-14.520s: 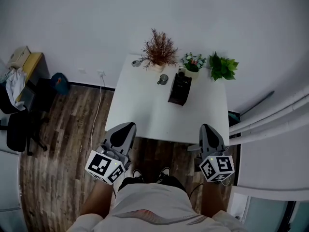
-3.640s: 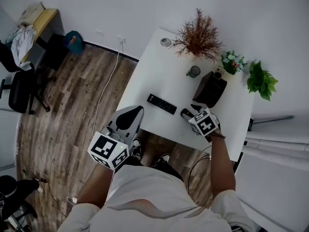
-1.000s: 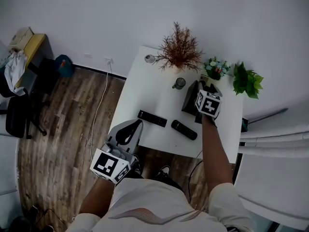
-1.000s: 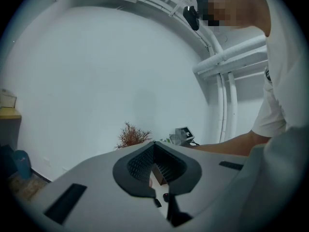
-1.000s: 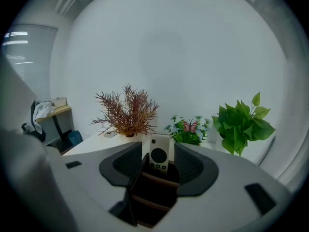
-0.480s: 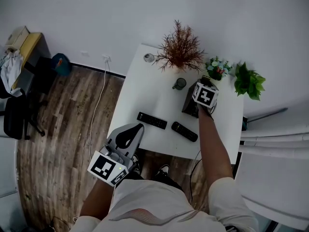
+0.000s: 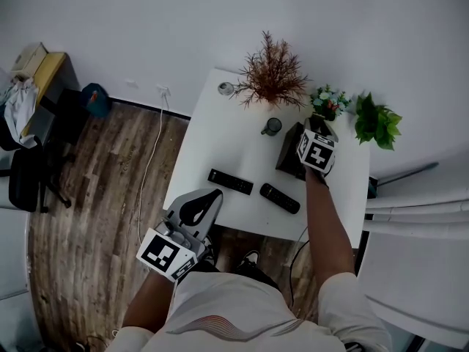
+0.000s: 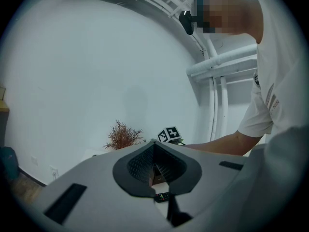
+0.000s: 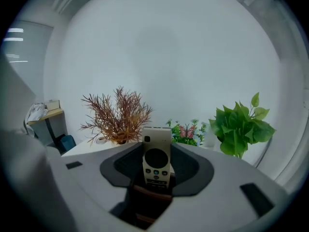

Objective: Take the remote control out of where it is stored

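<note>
Firstly, at the left, the left claw (image 7: 202, 202) is held in front of the near edge of the white surface (image 7: 220, 134), over the wooden floor (image 7: 95, 196). Its jaws stand apart with a narrow gap, and nothing is between them.

On the surface, near this same edge, lie two black remotes: the first black remote (image 7: 230, 181) to the left, and the second black remote (image 7: 280, 198) to its right, a little apart from it. Behind them, near the wall, stands a dry reddish plant (image 7: 272, 72), and just beside it a small dark mug (image 7: 271, 126).

Further to the right stands the dark holder (image 7: 288, 152). The pale remote control (image 9: 156, 156) is upright in it, with its upper part and its buttons rising above the rim. The right claw (image 9: 157, 170) is reached over this holder, pointing somewhat downward. Its jaws have just been closing a little, but they are wide, and the pale remote control stands between them without the pads pressing on it.

At the far right are a small flower pot (image 7: 327, 101) and a green leafy plant (image 7: 376, 123).
</note>
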Tool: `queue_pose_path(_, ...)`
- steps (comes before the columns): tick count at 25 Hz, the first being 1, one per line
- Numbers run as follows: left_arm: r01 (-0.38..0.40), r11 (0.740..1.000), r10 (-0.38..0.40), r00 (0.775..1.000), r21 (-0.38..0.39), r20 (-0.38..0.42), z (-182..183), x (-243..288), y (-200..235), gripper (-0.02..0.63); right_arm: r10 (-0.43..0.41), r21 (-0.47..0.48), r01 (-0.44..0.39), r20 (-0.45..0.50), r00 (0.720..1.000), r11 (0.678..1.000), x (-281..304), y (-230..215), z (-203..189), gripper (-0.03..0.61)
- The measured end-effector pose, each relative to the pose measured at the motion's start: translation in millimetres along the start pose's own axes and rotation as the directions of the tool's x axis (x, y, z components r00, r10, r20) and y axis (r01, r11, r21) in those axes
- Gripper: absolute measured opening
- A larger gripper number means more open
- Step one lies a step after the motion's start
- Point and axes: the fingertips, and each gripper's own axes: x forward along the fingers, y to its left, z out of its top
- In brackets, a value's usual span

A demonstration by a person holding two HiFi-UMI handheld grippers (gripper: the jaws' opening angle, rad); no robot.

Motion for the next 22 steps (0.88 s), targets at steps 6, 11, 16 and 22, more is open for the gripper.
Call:
queue_pose_path(6,-0.011,1.0,0.011,1.0,0.002,-0.005,3,4,-11,0.009,0.071,0.031,-0.075,0.131,0.989,0.997,-42,-11,45,0.186)
queue_pose_path(11,-0.018,1.0,0.018,1.0,0.005,-0.005,6,7,-23,0.008,0.134,0.036,-0.145,0.212,0.968,0.989,-86,-21,73,0.186)
queue_pose_path(16,-0.011,1.0,0.011,1.0,0.006,-0.001,8,10,-40,0.009,0.208,-0.01,-0.211,0.206,0.956,0.977,-131,-39,73,0.186)
queue_pose_path(22,0.007,1.0,-0.007,1.0,-0.002,-0.013,2,16,-63,0.009,0.296,-0.041,-0.295,0.019,0.955,0.955,-164,-68,13,0.186)
